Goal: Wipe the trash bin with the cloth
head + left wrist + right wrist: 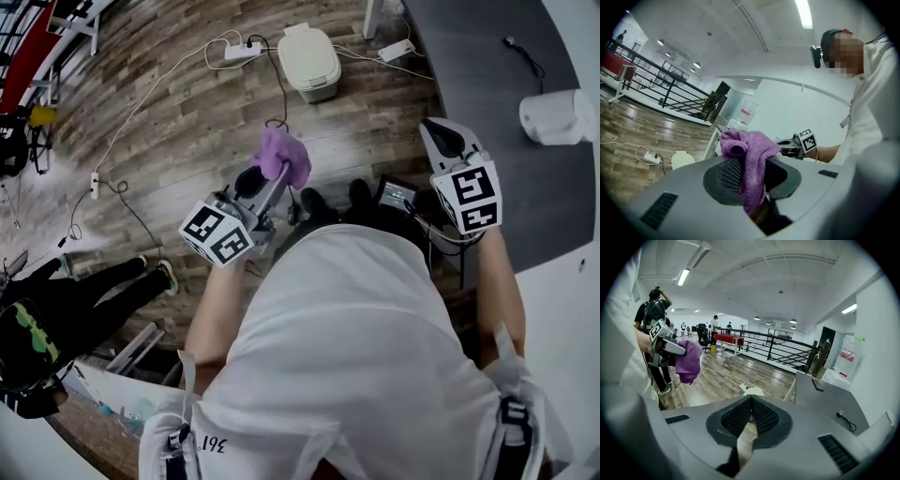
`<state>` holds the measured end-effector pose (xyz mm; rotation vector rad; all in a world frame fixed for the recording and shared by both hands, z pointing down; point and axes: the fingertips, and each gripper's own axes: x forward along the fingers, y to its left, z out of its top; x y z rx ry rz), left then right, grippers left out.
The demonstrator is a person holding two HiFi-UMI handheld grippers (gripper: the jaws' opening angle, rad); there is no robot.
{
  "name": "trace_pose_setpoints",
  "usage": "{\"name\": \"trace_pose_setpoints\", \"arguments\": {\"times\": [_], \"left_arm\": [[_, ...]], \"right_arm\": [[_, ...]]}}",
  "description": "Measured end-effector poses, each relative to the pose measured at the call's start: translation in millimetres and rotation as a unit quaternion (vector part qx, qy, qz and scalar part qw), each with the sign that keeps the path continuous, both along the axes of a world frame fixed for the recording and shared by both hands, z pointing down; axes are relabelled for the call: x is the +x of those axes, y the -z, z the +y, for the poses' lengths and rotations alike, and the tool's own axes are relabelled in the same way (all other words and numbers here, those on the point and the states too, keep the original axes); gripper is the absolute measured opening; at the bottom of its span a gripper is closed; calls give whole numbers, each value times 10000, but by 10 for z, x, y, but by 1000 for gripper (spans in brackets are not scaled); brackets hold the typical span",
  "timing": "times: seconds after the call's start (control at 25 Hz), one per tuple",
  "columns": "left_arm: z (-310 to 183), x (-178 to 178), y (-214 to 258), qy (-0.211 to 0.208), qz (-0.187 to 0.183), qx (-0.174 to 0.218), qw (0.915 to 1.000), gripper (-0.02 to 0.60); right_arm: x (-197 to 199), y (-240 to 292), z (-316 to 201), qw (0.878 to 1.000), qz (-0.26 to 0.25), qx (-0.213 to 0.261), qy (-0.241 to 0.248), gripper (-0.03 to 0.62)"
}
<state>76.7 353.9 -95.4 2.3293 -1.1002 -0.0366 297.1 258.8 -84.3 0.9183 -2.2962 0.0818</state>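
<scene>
Counts: two grippers, one cloth, one bin, one tabletop, one paper roll, one bystander.

Left gripper: fingers clenched on the cloth. It is purple, fuzzy and bunched. A lump bulges above the fingers and a tail hangs down between them.

Right gripper: fingers pressed together with nothing between them. It is held over the near edge of the tabletop.

Bin: cream, boxy with rounded corners, lid down. It stands on the plank floor just beside the tabletop's end. It is well apart from both grippers, and the cloth is not touching it. A white power strip and cables lie near it.

The head view alone shows the paper roll on the tabletop and the bystander in black at the left.

The left gripper view shows the bin low and far off, and the right gripper beyond the cloth.

The right gripper view shows the left gripper from the side with the cloth drooping off its tip. The bin sits just above the closed fingers, and the tabletop lies to the right.
</scene>
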Motion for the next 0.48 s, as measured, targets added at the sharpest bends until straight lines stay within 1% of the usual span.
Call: {"name": "trace_pose_setpoints", "arguments": {"times": [0.2, 0.36, 0.48], "left_arm": [[125, 240, 32, 155, 26, -160, 9997, 84], [222, 412, 86, 279, 14, -172, 9995, 84], [293, 455, 140, 337, 58, -123, 9993, 84]], "right_arm": [[102, 43, 246, 9989, -242, -288, 268, 8], [155, 81, 409, 9954, -637, -596, 398, 8], [95, 165, 533, 9917, -929, -768, 451, 8]]}}
